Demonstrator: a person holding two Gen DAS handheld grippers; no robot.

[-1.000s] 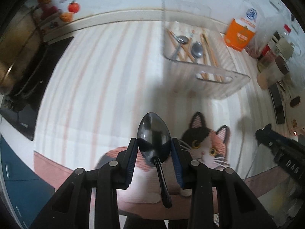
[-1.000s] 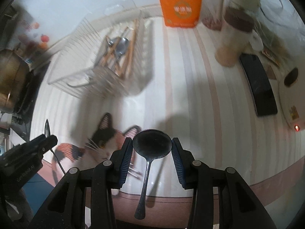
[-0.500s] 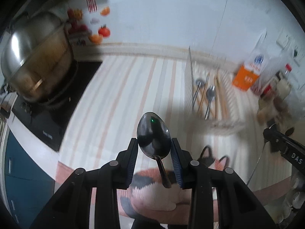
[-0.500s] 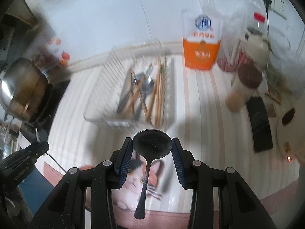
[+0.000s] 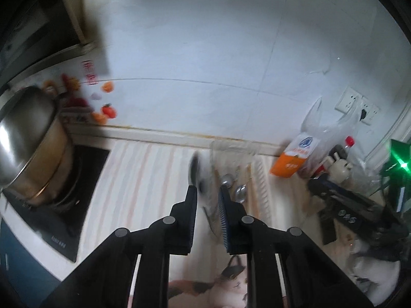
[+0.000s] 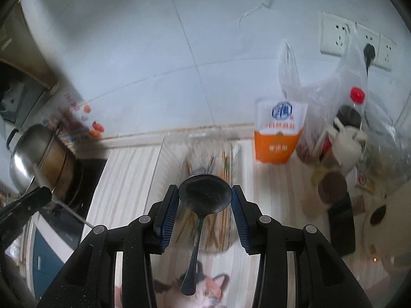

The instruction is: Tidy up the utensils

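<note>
Step in hand: carrying 2 spoons to the clear utensil tray (image 6: 167, 169), judging by how both are held up above the counter.
Key relation: the tray lies straight ahead of the right gripper (image 6: 205, 195), on its far side and lower; from the left gripper (image 5: 207, 193) it lies ahead and slightly right.
Tray axis: its long side runs near to far; the chopsticks (image 6: 226, 165) and 2 spoons (image 5: 227, 179) in it lie the same way.
Right gripper: clamped across the bowl of the dark spoon (image 6: 204, 193), handle hanging back toward the near edge.
Left gripper: pads close together on a blurred spoon (image 5: 199, 177); bowl points far, handle trails near.
Nearer hand: cannot tell; both look similarly close to the tray.
Pose: both grippers tilted up, facing the wall more than the striped counter (image 5: 138, 179).
Next call: likely pitch down and align each handle with the tray's length.
</note>
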